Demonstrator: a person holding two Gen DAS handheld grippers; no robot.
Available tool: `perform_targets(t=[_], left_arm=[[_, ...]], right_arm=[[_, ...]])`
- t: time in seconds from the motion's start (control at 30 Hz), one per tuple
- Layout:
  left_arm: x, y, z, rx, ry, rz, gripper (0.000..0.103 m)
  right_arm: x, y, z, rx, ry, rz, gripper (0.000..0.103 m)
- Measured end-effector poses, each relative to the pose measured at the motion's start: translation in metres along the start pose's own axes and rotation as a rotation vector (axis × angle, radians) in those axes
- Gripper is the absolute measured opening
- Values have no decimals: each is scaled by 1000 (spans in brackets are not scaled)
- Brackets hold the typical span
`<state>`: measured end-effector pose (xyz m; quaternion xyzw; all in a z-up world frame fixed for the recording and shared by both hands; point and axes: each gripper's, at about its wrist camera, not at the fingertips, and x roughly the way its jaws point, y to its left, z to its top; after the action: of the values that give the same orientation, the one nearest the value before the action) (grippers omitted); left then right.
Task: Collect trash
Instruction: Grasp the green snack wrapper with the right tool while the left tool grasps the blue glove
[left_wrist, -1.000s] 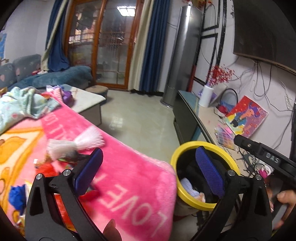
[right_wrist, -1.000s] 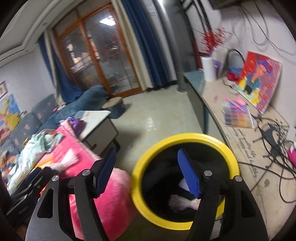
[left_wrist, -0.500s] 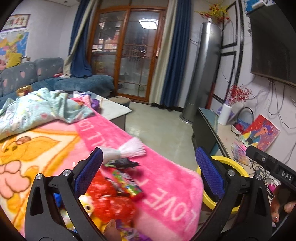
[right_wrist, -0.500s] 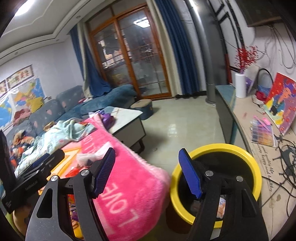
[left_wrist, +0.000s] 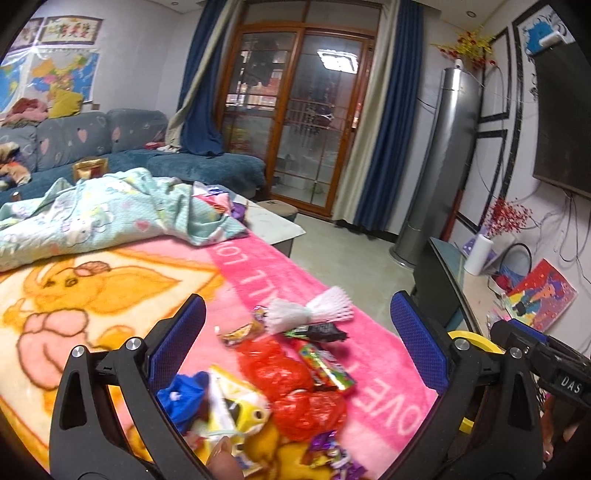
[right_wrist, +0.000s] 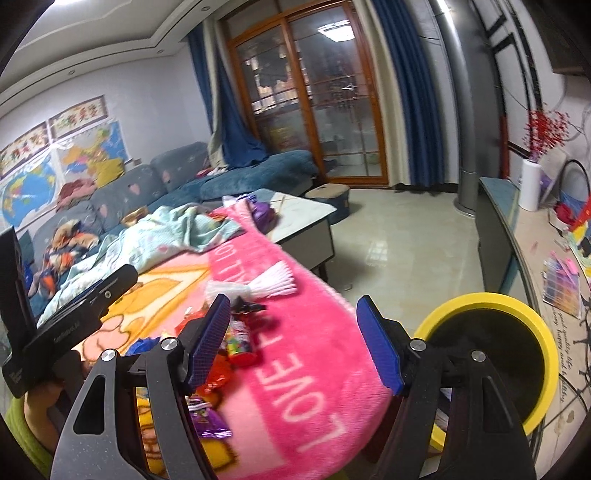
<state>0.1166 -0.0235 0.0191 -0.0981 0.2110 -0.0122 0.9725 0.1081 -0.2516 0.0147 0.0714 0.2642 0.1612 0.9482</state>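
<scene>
In the left wrist view the pink blanket (left_wrist: 258, 266) carries a heap of litter that is not yet collected; a white foam net (left_wrist: 314, 310) lies toward the blanket's far edge, a black wrapper (left_wrist: 321, 330) just this side of it, a striped candy wrapper (left_wrist: 327, 365) nearer, two red plastic bags (left_wrist: 291, 387) nearer again, and a yellow packet (left_wrist: 236, 406) and a blue scrap (left_wrist: 181, 397) at the near side; the yellow bin (left_wrist: 474, 341) shows only as a slice of rim off the blanket's right edge, behind the tongs; the left tongs (left_wrist: 297, 341) stand wide open over the heap, empty and touching nothing.

In the right wrist view the same bin (right_wrist: 491, 306) stands on the floor just beside the blanket's (right_wrist: 314, 350) right edge; its inside is dark, so I cannot tell what it holds; the foam net (right_wrist: 266, 284) and the wrappers lie on the blanket, well apart from the bin; the right tongs (right_wrist: 291, 347) are well open, with nothing between the pads, hanging above the blanket's edge; my judgement is that most of the collecting is left, and a fresh pick comes next.
</scene>
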Motion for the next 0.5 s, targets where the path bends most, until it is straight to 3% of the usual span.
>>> perform_targets(t=[0.5], left_arm=[[-6,64,-5,-83,32,93,92]], right_arm=[[60,61,3,-115,99,89,68]])
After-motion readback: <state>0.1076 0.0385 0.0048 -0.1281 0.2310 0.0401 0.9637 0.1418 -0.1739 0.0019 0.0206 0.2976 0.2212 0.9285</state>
